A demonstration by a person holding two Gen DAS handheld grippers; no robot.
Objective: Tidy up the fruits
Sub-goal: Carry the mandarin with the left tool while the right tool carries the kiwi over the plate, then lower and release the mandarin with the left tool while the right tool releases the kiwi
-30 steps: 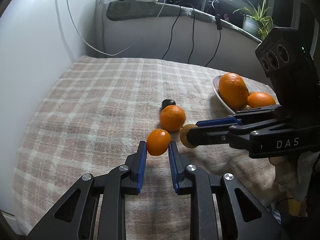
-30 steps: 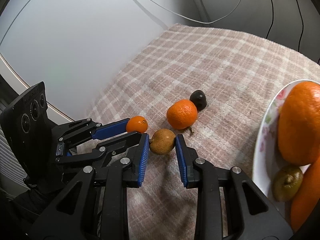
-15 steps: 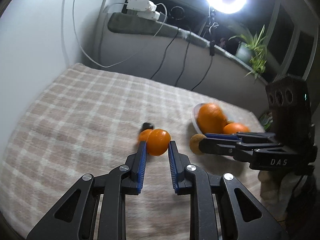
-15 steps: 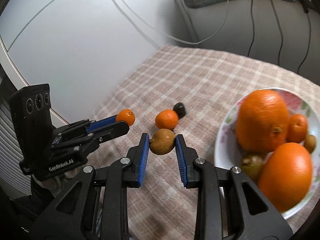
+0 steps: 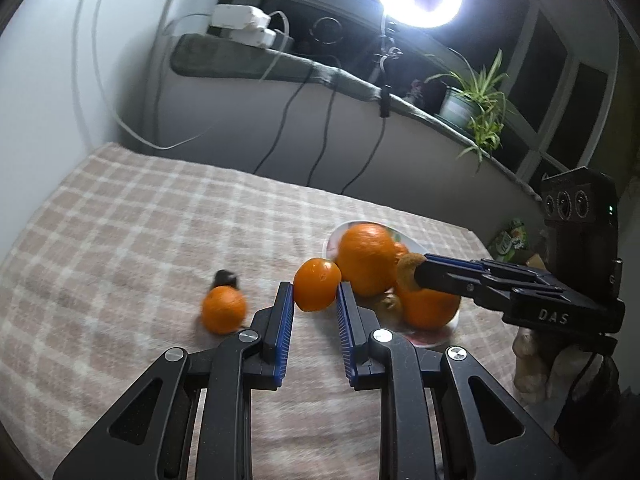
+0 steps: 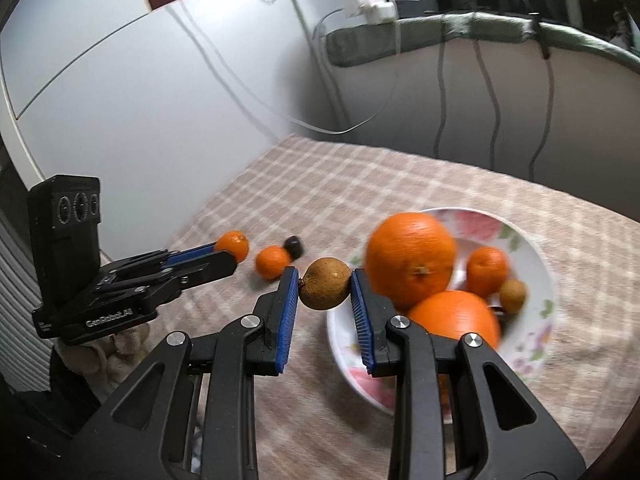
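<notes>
Checked cloth covers your desk; the flowered bowl at right holds two big oranges, a mandarin and small brown fruits. Your left tool is clamped on a small orange; your right tool grips a rough brown fruit above the bowl's near-left rim.

White letters "DAS" stand out on the black body of the right gripper, at the right edge of the left wrist view. Over in the right wrist view, "GenRobot.AI" runs in white along the black side of the left gripper, at the lower left of the frame. A small packet at far right of the left wrist view carries print too blurred to read.
</notes>
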